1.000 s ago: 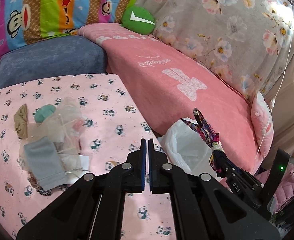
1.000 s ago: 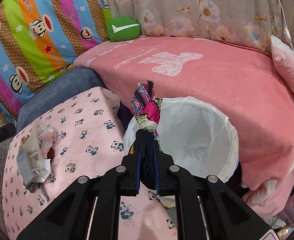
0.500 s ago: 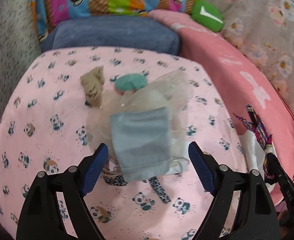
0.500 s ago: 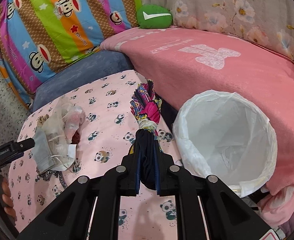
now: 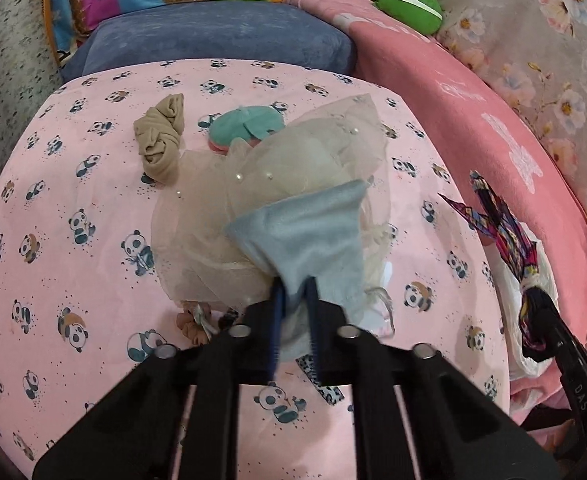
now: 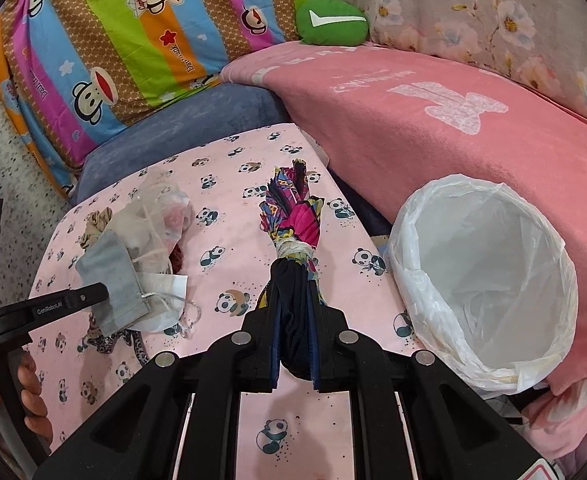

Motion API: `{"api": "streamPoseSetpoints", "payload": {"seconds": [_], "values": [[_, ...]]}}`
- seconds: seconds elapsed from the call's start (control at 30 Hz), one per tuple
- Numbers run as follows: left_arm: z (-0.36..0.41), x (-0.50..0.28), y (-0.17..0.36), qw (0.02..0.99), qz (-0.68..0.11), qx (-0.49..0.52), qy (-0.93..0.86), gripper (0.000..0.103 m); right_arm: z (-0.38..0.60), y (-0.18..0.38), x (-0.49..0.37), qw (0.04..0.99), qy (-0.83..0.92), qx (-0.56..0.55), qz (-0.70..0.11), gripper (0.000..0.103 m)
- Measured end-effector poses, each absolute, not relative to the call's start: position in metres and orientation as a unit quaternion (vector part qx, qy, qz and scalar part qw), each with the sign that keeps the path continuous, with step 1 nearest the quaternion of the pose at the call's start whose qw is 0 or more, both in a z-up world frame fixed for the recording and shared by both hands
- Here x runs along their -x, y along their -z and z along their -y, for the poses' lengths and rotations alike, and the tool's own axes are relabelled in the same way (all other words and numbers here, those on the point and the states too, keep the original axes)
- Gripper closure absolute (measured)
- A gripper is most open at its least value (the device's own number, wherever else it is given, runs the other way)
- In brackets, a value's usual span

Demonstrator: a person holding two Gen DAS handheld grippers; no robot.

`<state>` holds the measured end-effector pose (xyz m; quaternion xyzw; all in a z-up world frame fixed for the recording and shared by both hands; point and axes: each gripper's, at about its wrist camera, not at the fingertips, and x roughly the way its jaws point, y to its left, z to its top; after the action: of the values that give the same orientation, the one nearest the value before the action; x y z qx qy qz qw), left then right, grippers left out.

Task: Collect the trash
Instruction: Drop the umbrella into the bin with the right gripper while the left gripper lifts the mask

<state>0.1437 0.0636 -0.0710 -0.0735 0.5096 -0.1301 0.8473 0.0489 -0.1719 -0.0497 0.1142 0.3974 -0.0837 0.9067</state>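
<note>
Between the left claw's (image 5: 293, 300) pads sits the grey cloth (image 5: 305, 236).

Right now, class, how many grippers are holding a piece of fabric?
2. The left gripper has the grey-blue cloth on the panda sheet; the right gripper grips the multicoloured cloth bundle beside the white-lined bin.

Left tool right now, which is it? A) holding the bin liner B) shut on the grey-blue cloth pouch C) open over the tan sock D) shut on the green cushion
B: the left tool has its pads pinched on the near edge of the grey-blue cloth pouch.
</note>
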Motion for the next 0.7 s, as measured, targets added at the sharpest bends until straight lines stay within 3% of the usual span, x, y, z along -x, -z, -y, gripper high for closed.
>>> {"api": "streamPoseSetpoints", "payload": {"seconds": [0.37, 0.7], "values": [[-0.024, -0.113, 0.024, 0.853, -0.477, 0.060, 0.201, 0.101, 0.185, 0.034, -0.034, 0.914, 0.090, -0.122, -0.376, 0.093], [0.065, -0.096, -0.014, 0.847, -0.445, 0.022, 0.291, 0.101, 0.232, 0.022, -0.006, 0.915, 0.136, -0.147, -0.350, 0.093]]}}
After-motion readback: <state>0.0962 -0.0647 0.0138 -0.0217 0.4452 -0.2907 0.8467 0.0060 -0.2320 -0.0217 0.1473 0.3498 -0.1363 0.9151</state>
